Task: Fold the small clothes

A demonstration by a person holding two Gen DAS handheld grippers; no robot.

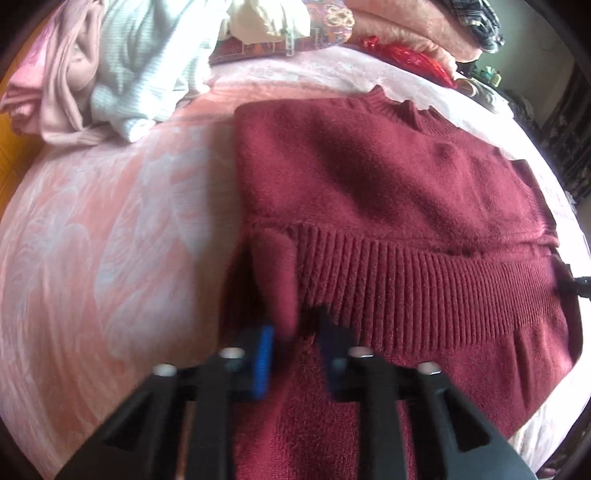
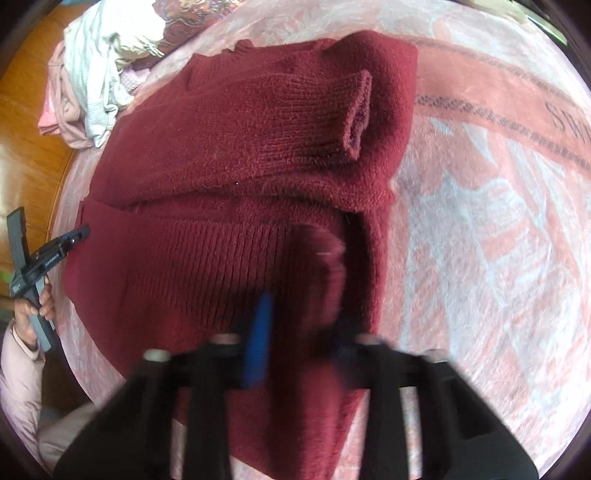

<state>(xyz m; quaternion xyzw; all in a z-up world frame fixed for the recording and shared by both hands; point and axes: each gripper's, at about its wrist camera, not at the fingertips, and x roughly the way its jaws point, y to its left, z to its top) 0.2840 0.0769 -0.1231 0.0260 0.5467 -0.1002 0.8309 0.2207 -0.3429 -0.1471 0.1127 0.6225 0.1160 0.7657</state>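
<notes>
A dark red knit sweater (image 1: 388, 177) lies flat on the pink bed cover (image 1: 110, 240), collar away from me and ribbed hem (image 1: 424, 280) towards me. My left gripper (image 1: 295, 354) is shut on the hem's left corner, and a fold of cloth stands up between its blue pads. In the right wrist view the same sweater (image 2: 240, 147) has a sleeve folded across its body, cuff (image 2: 358, 110) uppermost. My right gripper (image 2: 303, 350) is shut on the hem's right corner. The left gripper (image 2: 79, 236) also shows at the hem's far side, held by a hand (image 2: 33, 310).
A heap of pale clothes (image 1: 122, 62) lies at the bed's back left, also seen as the pile (image 2: 96, 62). A pink blanket (image 1: 406, 26) and a shiny red item (image 1: 406, 55) sit behind the collar. Bare bed cover (image 2: 480, 221) stretches right of the sweater. Wood (image 2: 33, 129) borders the bed.
</notes>
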